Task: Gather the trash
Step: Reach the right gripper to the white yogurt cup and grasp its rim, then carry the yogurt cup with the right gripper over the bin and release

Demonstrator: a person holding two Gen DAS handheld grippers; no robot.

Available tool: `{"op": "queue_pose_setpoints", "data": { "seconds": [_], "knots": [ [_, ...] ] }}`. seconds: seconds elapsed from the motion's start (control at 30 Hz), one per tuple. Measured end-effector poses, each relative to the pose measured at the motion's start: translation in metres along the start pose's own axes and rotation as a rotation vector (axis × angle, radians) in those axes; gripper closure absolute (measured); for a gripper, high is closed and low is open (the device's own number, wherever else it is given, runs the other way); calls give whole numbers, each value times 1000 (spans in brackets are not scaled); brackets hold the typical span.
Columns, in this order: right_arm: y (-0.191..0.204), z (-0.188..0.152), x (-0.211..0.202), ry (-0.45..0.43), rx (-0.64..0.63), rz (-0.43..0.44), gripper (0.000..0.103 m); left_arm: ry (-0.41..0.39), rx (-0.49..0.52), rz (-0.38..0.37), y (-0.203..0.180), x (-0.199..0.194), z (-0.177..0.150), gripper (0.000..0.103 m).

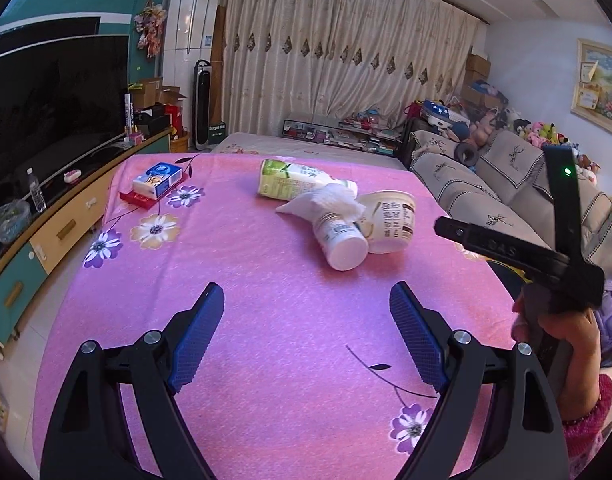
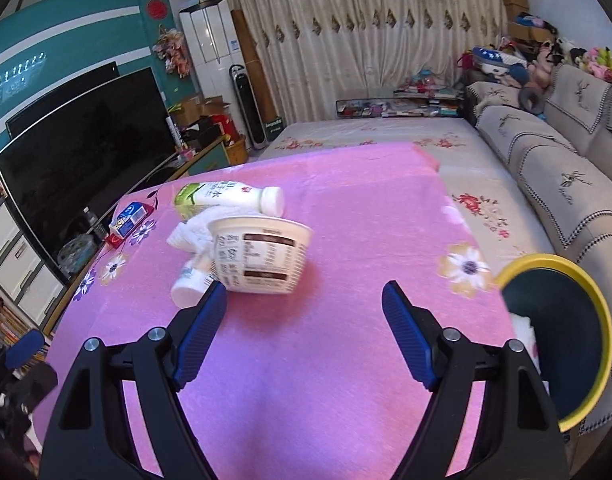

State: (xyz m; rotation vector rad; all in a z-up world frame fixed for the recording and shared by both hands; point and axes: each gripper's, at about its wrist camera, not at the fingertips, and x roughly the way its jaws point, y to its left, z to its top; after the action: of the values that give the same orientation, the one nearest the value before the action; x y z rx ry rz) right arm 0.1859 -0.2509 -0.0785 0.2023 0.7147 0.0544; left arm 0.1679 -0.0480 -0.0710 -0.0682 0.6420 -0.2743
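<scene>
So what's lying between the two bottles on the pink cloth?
A crumpled white tissue lies between the big bottle and the small bottle, draped over the small one. The left wrist view shows it best.

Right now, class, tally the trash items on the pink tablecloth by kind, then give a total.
Bottles: 2, green-label bottle and small white bottle
Paper cups: 1, paper cup
Crumpled tissues: 1, tissue
Total: 4
</scene>
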Motion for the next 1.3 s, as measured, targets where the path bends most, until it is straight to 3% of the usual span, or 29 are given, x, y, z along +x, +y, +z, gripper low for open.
{"op": "queue_pose_setpoints", "data": {
  "seconds": [0.3,0.8,1.0,1.3],
  "knots": [
    [25,16,43,68,-32,-11,28,10,-50,-11,19,9,-4,19],
    [22,18,83,148,26,29,27,33,-76,-31,27,22,-10,19],
    [24,17,72,127,4,13,31,40,-79,-30,26,24,-12,19],
    [1,7,24,51,7,-46,31,46,-71,-33,21,26,-14,19]
  ]
}}
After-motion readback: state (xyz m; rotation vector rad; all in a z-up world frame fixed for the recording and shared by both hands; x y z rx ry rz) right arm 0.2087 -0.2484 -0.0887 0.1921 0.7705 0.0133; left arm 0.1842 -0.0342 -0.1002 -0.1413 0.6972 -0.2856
